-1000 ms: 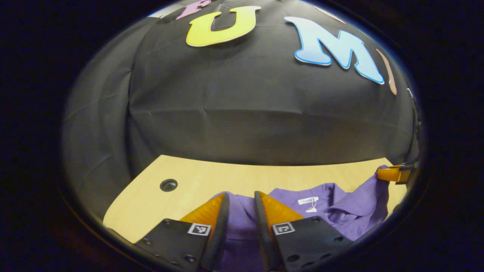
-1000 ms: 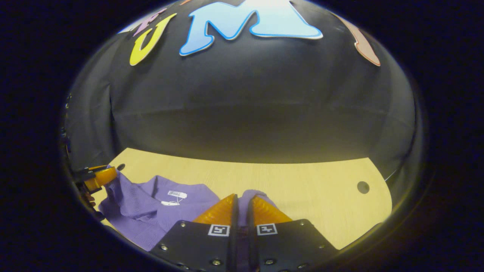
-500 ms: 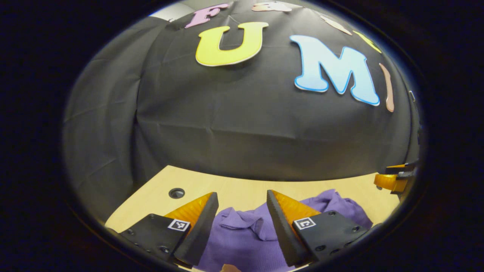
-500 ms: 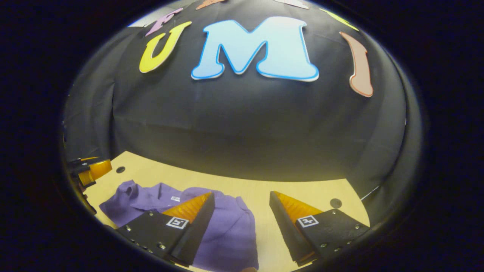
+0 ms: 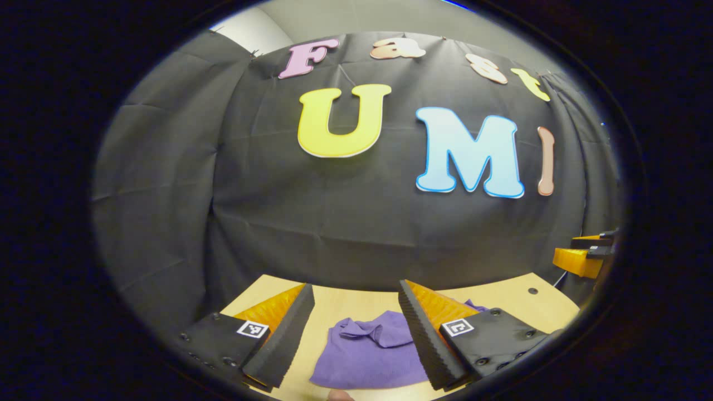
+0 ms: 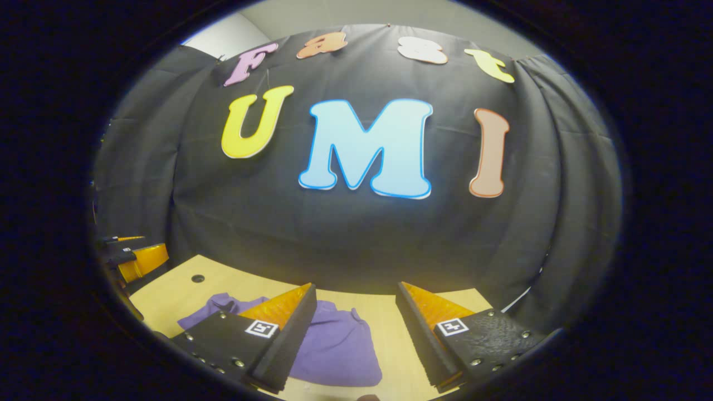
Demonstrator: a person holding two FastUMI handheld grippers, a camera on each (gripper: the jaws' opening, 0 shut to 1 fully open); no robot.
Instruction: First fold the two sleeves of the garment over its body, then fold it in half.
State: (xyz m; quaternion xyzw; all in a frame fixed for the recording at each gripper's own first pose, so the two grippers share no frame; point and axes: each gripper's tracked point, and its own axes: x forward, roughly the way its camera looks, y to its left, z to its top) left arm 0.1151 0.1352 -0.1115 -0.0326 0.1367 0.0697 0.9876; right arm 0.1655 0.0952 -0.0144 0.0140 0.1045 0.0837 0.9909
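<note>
Garment (image 5: 370, 351): purple, folded, on table (image 5: 340, 306), below and apart from both grippers. Left gripper (image 5: 356, 328): fingers spread, empty. Right gripper (image 6: 356, 328): same.

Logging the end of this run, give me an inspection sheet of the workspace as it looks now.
Surface: light wooden table with round holes.
Job's things: purple garment lying bunched in a compact shape on the table.
Clutter: nothing seen.
Grippers: left hand-held gripper open above the garment; right hand-held gripper open, garment toward its left finger; neither touches cloth.
Cables: thin white line at the table's right edge, uncertain.
Surroundings: black cloth wall.
</note>
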